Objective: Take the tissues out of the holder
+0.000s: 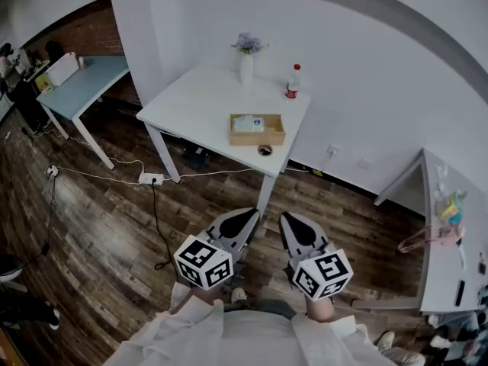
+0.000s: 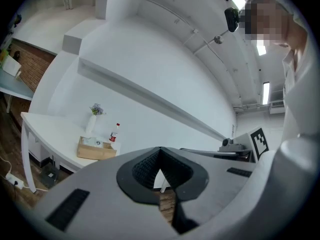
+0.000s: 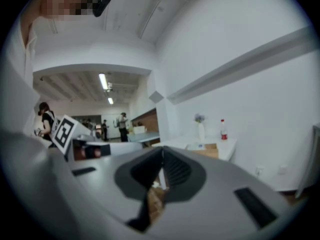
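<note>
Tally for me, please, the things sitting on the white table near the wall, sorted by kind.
Vase with flowers: 1
Bottle with red cap: 1
Wooden holder: 1
Tissue pack inside the holder: 1
Small round dark thing, too small to identify: 1
Total: 5

Ahead of me the holder (image 1: 258,139), a shallow open-topped wooden box, sits flat near the front edge of the white table (image 1: 202,101). The tissues (image 1: 248,123), a small pale pack, lie flat inside it, toward its left end.
</note>
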`<action>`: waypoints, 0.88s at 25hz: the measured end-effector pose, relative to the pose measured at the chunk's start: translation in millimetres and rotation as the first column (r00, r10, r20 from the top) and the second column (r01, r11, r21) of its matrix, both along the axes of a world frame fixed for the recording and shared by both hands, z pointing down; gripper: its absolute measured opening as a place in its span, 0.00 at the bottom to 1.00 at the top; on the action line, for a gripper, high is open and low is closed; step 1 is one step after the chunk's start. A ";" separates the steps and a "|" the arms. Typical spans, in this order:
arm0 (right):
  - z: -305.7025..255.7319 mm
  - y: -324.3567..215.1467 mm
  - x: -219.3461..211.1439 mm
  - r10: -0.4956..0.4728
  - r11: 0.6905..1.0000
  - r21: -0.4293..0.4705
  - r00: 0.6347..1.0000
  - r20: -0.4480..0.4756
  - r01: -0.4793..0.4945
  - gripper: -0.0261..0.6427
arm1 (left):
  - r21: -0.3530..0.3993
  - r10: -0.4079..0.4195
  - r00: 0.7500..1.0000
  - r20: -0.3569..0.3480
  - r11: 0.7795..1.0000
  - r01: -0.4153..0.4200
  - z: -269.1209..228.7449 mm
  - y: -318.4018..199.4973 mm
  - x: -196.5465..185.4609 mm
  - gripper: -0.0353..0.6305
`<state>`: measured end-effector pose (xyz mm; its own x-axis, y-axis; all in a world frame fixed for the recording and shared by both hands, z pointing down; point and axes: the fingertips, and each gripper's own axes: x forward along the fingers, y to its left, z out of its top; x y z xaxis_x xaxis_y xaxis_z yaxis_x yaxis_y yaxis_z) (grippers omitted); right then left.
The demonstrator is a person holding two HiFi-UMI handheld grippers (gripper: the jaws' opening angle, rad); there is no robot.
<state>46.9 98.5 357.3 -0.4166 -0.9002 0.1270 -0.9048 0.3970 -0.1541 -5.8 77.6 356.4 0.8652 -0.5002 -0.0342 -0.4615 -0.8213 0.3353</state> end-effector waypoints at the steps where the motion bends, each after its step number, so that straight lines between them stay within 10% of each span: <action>1: 1.8 -4.5 -0.5 0.000 1.000 -0.006 1.000 -0.001 0.000 0.06 | -0.005 0.004 1.000 -0.002 1.000 -0.004 1.4 -4.0 1.0 0.08; 22: 27.9 -182.6 16.7 -0.126 0.990 -0.061 0.992 -0.013 0.125 0.06 | -0.081 -0.092 0.996 0.005 0.992 0.092 31.6 -171.7 17.7 0.08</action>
<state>63.6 -84.1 385.2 -0.5231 -0.8314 0.1876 -0.8511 0.4981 -0.1660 11.9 -94.1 388.0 0.8152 -0.5791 0.0103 -0.5345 -0.7454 0.3984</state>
